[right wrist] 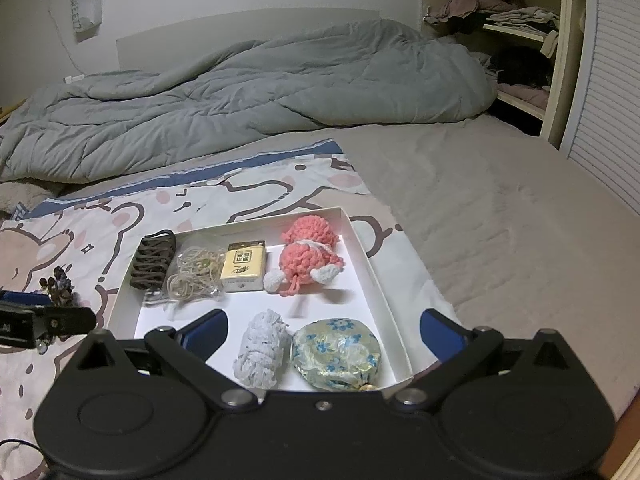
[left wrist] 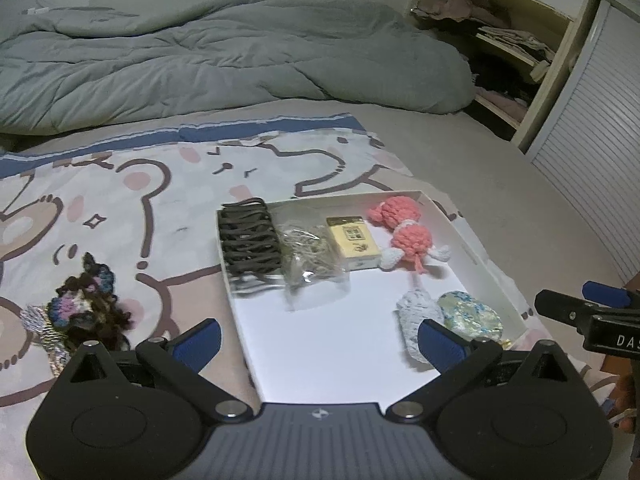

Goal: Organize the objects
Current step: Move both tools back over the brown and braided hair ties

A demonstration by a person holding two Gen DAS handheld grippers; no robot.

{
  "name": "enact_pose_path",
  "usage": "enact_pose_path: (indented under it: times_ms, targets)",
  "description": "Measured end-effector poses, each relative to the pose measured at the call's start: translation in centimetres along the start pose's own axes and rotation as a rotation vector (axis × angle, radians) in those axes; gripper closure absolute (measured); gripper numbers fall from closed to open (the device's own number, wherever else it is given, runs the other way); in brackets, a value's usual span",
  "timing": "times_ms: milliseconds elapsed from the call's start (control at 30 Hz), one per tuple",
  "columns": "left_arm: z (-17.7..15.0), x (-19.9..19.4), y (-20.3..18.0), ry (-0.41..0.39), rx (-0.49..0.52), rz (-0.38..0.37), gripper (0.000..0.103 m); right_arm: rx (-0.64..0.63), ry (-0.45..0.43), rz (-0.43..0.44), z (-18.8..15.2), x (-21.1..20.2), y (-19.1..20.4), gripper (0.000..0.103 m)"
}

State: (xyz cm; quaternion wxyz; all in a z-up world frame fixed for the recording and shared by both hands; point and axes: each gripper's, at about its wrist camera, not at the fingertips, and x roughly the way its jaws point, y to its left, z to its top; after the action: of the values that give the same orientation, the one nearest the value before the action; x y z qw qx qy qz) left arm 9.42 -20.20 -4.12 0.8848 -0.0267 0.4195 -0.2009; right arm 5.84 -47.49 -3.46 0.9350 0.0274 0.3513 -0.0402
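A shallow white box (left wrist: 468,248) lies on a cartoon-bear cloth on the bed. In it are dark brown hair ties (left wrist: 248,240), a bag of rubber bands (left wrist: 308,256), a small yellow pack (left wrist: 354,244), a pink crocheted doll (left wrist: 408,236), a pale blue yarn piece (left wrist: 420,320) and a round floral pouch (left wrist: 470,314). A dark multicoloured crochet piece (left wrist: 86,308) lies on the cloth left of the box. My left gripper (left wrist: 320,342) hovers open over the box's near part, holding nothing. My right gripper (right wrist: 324,332) stands open above the yarn piece (right wrist: 262,350) and pouch (right wrist: 336,354), also holding nothing.
A crumpled grey duvet (left wrist: 208,60) covers the far half of the bed. Open shelves with clothes (right wrist: 520,24) and a slatted door (right wrist: 608,92) stand at the right. Bare grey sheet (right wrist: 500,220) spreads right of the box (right wrist: 374,280).
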Motion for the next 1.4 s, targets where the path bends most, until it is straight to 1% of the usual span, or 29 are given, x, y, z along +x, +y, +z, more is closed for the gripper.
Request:
enact_pose_path:
  times_ms: [233,433,767,1133,1400]
  targets:
    - [0.3,-0.8,2.8,-0.006,-0.025,0.031,0.0,-0.016,0.014,0.015,0.3,0.9,1.4,0.0]
    - [0.7,-1.6,5.8,-0.019,-0.054,0.066,0.0,-0.019,0.021,0.042,1.0,1.7,3.5,0.0]
    - [0.7,-4.0,11.1,-0.045,-0.1,0.135,0.0,-0.059,0.018,0.107,2.2,2.5,8.6,0.0]
    - [0.0,-6.6,16.7,-0.079,-0.145,0.212,0.0,-0.114,0.031,0.172,2.5,3.5,14.0,0.0]
    - [-0.7,-7.2,19.7,-0.092,-0.186,0.267,0.0,-0.138,0.002,0.261,2.8,3.6,18.0,0.0]
